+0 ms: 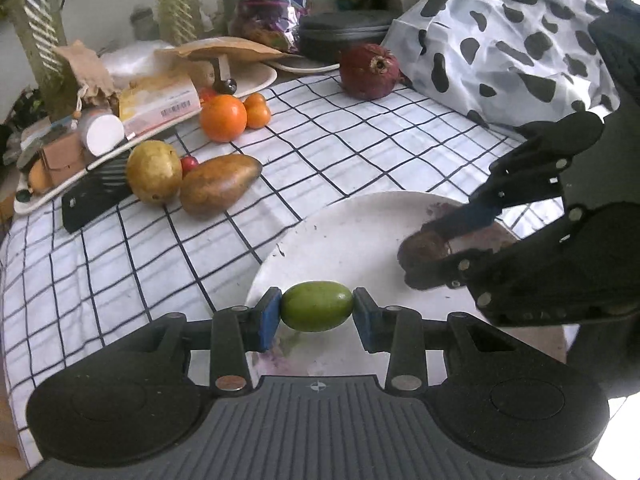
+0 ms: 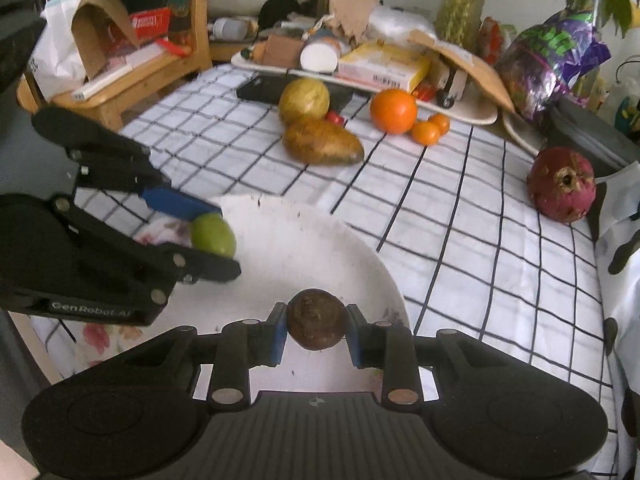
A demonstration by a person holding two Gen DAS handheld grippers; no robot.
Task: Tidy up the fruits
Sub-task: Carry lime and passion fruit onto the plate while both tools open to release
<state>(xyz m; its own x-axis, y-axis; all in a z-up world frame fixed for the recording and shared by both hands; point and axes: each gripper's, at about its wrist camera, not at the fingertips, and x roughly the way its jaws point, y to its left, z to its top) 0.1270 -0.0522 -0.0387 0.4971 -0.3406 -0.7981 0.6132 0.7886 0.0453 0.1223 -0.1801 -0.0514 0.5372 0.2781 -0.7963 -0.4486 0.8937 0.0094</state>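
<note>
My left gripper (image 1: 317, 312) is shut on a small green fruit (image 1: 317, 306) above the near rim of a white plate (image 1: 352, 232). My right gripper (image 2: 316, 330) is shut on a dark brown round fruit (image 2: 316, 325) over the same plate (image 2: 288, 248). Each gripper shows in the other's view: the right gripper (image 1: 430, 254) with the brown fruit (image 1: 422, 249), and the left gripper (image 2: 216, 236) with the green fruit (image 2: 213, 235). On the checked cloth lie a large orange (image 1: 223, 118), two small oranges (image 1: 256, 110), a yellow round fruit (image 1: 154, 171), a brown mango (image 1: 218, 185) and a dark red pomegranate (image 1: 370, 71).
A long tray (image 1: 80, 168) of boxes and jars lines the far left, with a black phone (image 1: 94, 194) beside it. A spotted black-and-white bag (image 1: 512, 40) rises at the right. A purple foil bag (image 2: 552, 56) and a wooden chair (image 2: 132, 60) stand behind the table.
</note>
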